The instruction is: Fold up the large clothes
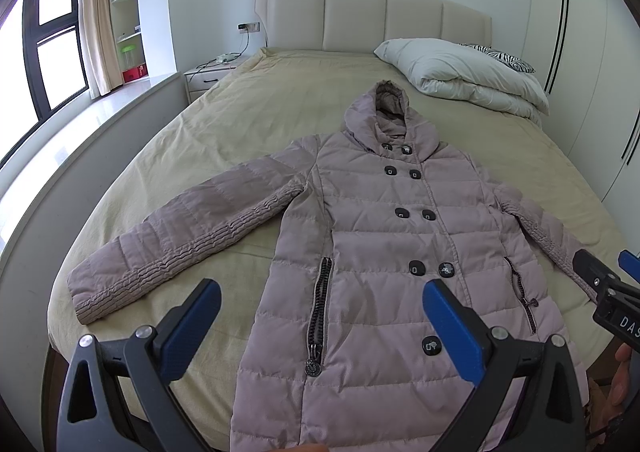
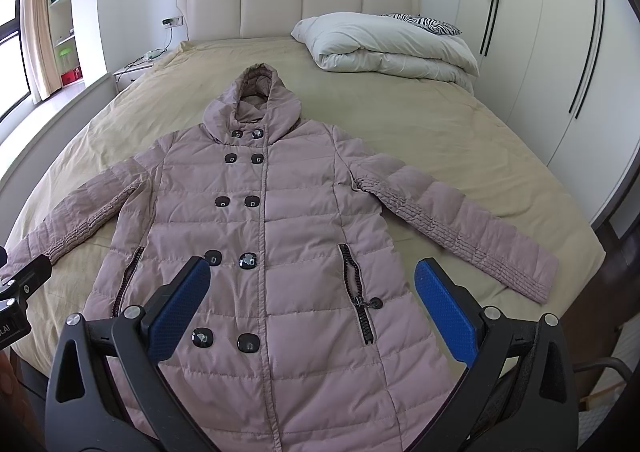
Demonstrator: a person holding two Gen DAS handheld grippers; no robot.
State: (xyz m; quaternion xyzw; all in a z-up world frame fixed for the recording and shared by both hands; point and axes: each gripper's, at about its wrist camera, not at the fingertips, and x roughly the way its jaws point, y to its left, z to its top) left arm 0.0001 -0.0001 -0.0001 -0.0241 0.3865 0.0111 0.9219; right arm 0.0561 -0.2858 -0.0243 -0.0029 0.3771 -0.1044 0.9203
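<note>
Pink puffer coat lies flat, front up, buttoned, on the bed; hood toward the headboard, hem at the foot edge, both sleeves spread out toward the side edges. Left claw jaws wide apart, nothing between them, hovering above the coat's lower part near the left pocket zipper. Right claw jaws also wide apart, empty, above the lower front by the right pocket. Folded white duvet sits at the bed's far right corner by the headboard.
</note>
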